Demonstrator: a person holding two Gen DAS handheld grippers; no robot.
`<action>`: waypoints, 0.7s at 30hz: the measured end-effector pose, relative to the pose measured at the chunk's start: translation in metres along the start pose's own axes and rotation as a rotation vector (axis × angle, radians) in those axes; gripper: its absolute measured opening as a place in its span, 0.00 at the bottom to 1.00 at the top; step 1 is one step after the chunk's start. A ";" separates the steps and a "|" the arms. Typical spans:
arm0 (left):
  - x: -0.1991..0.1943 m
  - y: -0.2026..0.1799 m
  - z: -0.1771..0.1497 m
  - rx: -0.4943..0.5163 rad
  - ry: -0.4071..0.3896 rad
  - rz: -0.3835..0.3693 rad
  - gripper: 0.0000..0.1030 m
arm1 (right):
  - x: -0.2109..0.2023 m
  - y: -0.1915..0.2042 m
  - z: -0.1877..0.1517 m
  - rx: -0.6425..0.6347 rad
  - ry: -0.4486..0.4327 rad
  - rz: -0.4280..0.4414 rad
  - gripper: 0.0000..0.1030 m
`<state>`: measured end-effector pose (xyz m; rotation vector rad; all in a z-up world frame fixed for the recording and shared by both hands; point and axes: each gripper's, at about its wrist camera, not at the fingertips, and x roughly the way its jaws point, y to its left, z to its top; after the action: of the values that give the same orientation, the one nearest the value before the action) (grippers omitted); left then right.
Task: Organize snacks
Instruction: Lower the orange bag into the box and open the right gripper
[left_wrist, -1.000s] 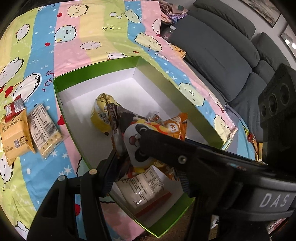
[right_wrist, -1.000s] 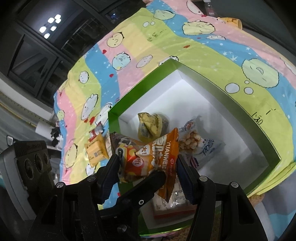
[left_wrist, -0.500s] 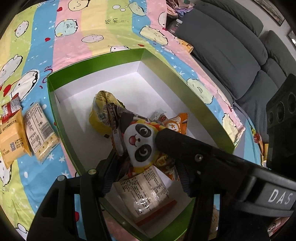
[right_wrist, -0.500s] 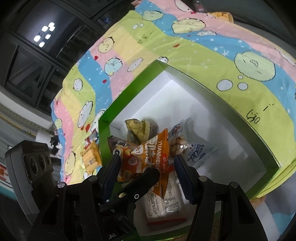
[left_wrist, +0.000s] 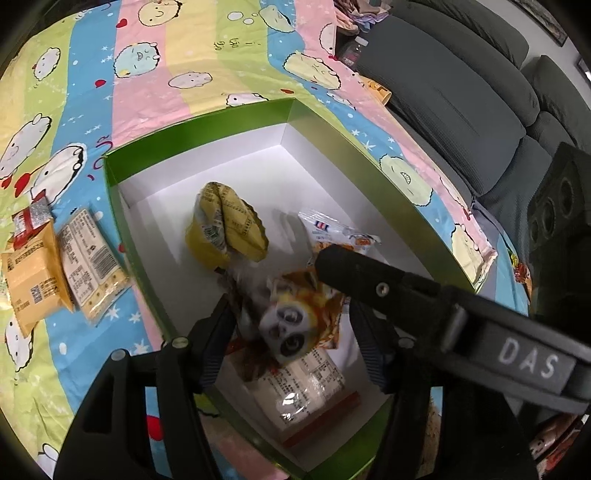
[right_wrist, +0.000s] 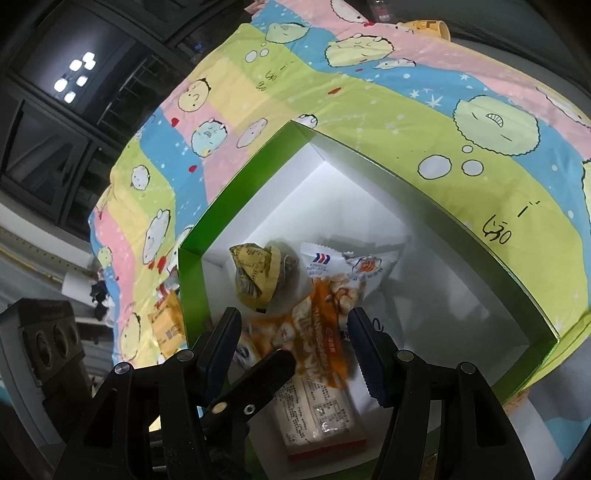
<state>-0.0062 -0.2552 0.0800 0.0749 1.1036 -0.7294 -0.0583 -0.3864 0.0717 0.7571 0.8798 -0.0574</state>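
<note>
Panda snack bag (left_wrist: 299, 325): orange packet with a panda face, blurred in both views, inside the green box (left_wrist: 373, 147) at its near end, lying partly over a clear-wrapped cracker pack (left_wrist: 306, 387) with a red edge on the box floor. It sits between the fingers of both grippers.

Left gripper (left_wrist: 291, 332): jaws opening, the bag between them; its left pad (left_wrist: 218, 339) stands just beside the bag's dark edge, its right pad clear of the packet.

Right gripper (right_wrist: 295, 343): jaws set part-way apart around the same bag, seen here from its orange printed side (right_wrist: 314, 347); whether the pads press on it cannot be told. One finger of this gripper crosses the left wrist view over the bag's upper corner.

Yellow crumpled packet (left_wrist: 225, 229): in the box, beyond the panda bag, towards the box's middle.

White peanut pouch (right_wrist: 343, 273): in the box, beside the yellow packet, touching the panda bag's far end.

Outside the box, near its left wall on the cartoon-print cloth (left_wrist: 184, 48): an orange biscuit pack (left_wrist: 31, 280), a clear pale cracker pack (left_wrist: 90, 266) touching it, and a small red-and-silver packet (left_wrist: 31, 221).

Grey sofa (left_wrist: 461, 96): beyond the box's right wall, past the cloth's edge.
</note>
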 end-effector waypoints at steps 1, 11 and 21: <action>-0.003 0.001 -0.001 -0.003 -0.006 -0.005 0.64 | -0.001 0.000 0.000 0.002 -0.002 0.001 0.61; -0.058 0.021 -0.011 -0.067 -0.119 -0.043 0.81 | -0.021 0.020 -0.007 -0.035 -0.052 0.002 0.61; -0.117 0.056 -0.032 -0.136 -0.259 0.009 0.94 | -0.036 0.061 -0.018 -0.123 -0.109 0.021 0.79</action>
<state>-0.0279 -0.1415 0.1461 -0.1276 0.9010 -0.6339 -0.0731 -0.3392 0.1253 0.6418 0.7645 -0.0257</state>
